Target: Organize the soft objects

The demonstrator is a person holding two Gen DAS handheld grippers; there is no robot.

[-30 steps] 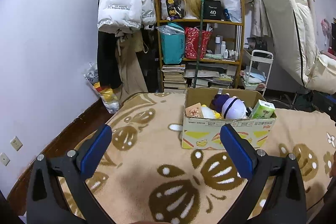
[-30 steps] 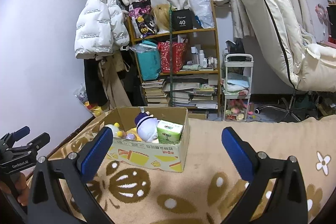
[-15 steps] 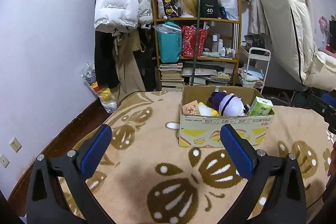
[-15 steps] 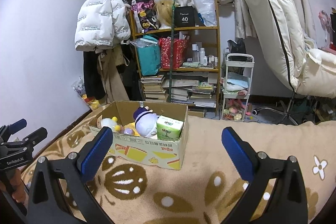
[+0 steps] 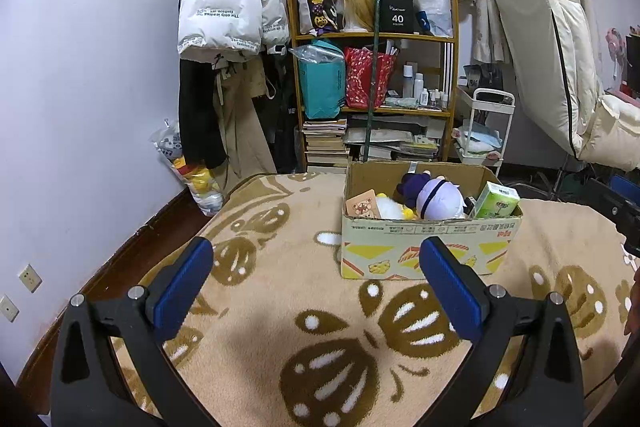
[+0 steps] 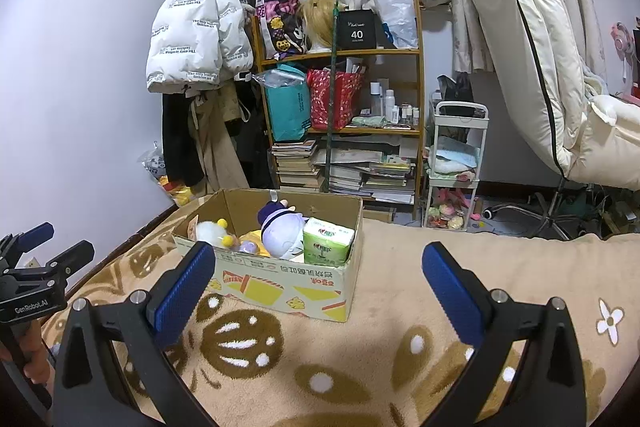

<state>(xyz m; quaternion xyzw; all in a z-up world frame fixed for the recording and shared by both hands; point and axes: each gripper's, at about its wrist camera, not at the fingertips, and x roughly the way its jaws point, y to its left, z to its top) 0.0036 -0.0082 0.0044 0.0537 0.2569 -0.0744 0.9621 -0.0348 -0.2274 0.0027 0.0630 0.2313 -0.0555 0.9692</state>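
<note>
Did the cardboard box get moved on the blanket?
No. The cardboard box sits by the same brown blanket blotches; only the cameras shifted.

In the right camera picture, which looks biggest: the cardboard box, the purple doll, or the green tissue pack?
1. cardboard box
2. purple doll and green tissue pack look about alike; too close to rank.

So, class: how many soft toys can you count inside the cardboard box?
2 clearly: a purple-and-white plush in the middle of the cardboard box, and a white-and-yellow plush towards its left end. A small purple item beside them may be a third; others may lie hidden underneath.
</note>
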